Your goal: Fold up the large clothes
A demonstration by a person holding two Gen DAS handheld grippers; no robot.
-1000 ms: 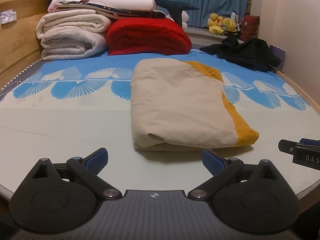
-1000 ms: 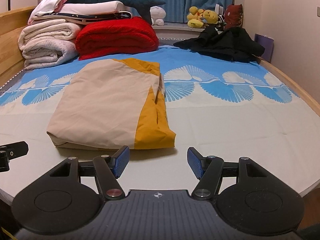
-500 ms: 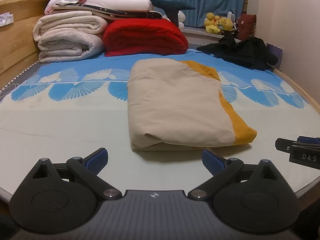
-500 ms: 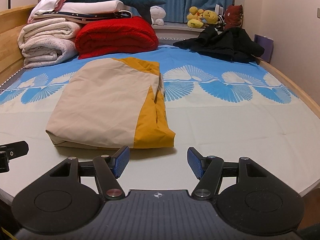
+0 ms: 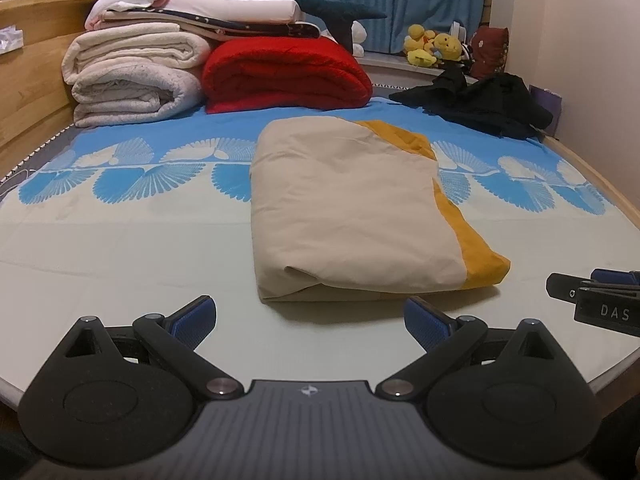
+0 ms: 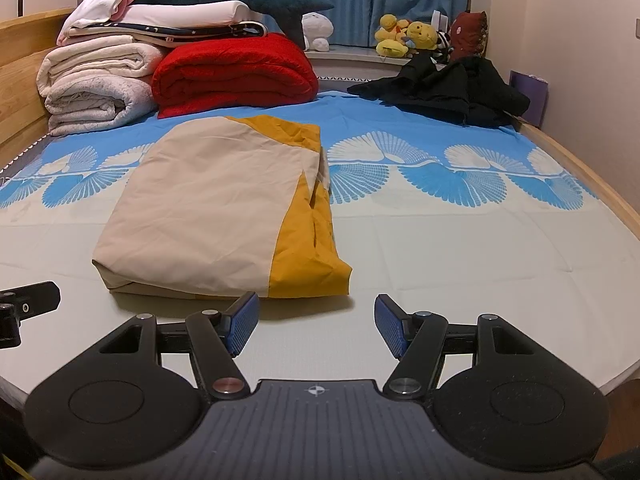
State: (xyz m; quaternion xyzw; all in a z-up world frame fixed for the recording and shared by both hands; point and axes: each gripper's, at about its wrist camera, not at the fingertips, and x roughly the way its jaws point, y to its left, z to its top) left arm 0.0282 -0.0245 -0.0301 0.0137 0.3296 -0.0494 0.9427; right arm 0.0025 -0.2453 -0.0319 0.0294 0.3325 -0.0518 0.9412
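Spread over the bed (image 5: 120,240) was a blue-patterned sheet, on which the folded beige-and-mustard garment (image 5: 352,208) was laid; left gripper (image 5: 310,318) and right gripper (image 6: 316,324) were held apart, empty, just before it.

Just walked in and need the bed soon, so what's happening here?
A person holds a two-finger gripper in each hand over the bed. The beige and mustard garment lies folded into a neat rectangle in front of them. The left gripper and right gripper both have open jaws and touch nothing. A black clothes heap sits unfolded at the far right.
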